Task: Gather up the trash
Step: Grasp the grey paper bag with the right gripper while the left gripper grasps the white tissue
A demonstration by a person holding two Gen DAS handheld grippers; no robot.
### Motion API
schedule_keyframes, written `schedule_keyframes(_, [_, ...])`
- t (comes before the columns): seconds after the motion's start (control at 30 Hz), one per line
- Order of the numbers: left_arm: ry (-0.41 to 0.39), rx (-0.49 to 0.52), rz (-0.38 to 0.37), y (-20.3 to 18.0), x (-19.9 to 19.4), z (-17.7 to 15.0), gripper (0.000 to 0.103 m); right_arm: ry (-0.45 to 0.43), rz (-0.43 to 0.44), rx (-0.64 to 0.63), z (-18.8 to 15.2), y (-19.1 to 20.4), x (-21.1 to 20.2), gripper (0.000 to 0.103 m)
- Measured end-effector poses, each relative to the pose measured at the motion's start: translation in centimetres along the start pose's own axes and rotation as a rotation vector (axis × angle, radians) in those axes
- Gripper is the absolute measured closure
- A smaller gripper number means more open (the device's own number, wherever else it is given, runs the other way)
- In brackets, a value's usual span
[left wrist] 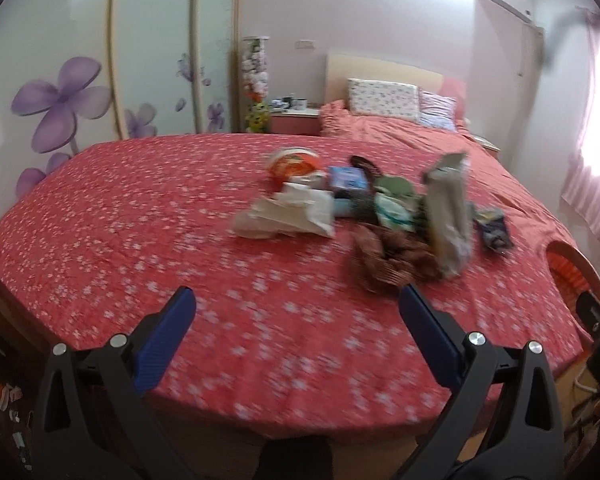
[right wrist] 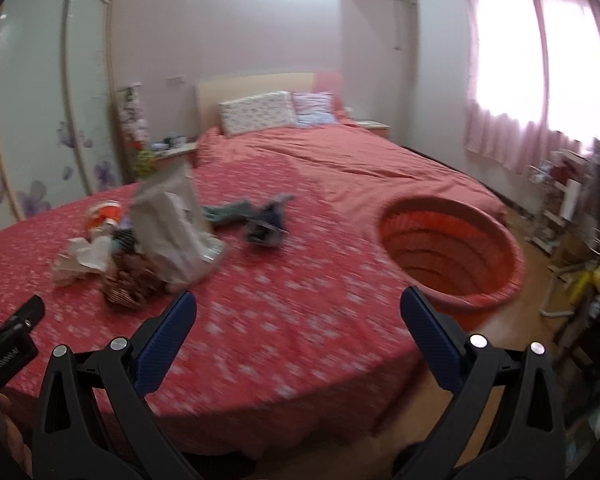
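Observation:
A pile of trash lies on the red flowered bedspread: crumpled white paper, an upright grey snack bag, a brown crumpled wrapper, an orange-and-white cup, a blue packet and a dark wrapper. The same grey bag, brown wrapper and dark wrapper show in the right wrist view. An orange basket stands at the bed's right edge. My left gripper is open and empty, short of the pile. My right gripper is open and empty above the bedspread.
Pillows and a headboard are at the far end of the bed. A wardrobe with purple flowers stands on the left. A nightstand is beside the bed. Pink curtains and cluttered shelves are on the right.

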State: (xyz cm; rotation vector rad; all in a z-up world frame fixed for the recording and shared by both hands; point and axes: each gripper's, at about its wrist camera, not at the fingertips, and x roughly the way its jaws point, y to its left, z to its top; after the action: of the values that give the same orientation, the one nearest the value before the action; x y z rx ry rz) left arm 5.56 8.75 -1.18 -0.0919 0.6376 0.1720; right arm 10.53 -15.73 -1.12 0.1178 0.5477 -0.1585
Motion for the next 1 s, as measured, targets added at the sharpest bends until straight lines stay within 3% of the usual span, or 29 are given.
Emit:
schedule_keyframes(0.37, [0.012, -0.069, 0.038, 5.1, 3.1, 1.3, 0.004, 0.081, 0.183, -0.045, 2.2, 6.8, 6.9, 0.006])
schedule_keyframes(0.47, [0.022, -0.068, 0.038, 5.6, 3.8, 1.4, 0.004, 0.107, 0.191, -0.06, 2.2, 8.2, 8.6, 0.006])
schedule_keyframes(0.6, [0.024, -0.062, 0.035, 5.8, 4.6, 1.7, 0.004, 0.117, 0.137, -0.104, 2.3, 9.7, 10.5, 0.007])
schedule_keyframes(0.7, [0.028, -0.063, 0.021, 6.0, 5.3, 1.9, 0.004, 0.148, 0.098, -0.112, 2.2, 9.7, 12.0, 0.019])
schedule_keyframes(0.77, [0.031, -0.057, 0.012, 6.0, 5.8, 2.2, 0.004, 0.17, 0.105, -0.098, 2.2, 9.3, 12.5, 0.038])
schedule_keyframes(0.87, [0.021, -0.033, 0.002, 5.6, 6.6, 2.7, 0.004, 0.159, 0.116, -0.082, 2.5, 8.8, 12.0, 0.048])
schedule_keyframes(1.0, [0.021, -0.002, -0.015, 5.1, 7.5, 3.6, 0.004, 0.149, 0.147, -0.05, 2.8, 7.8, 11.4, 0.054])
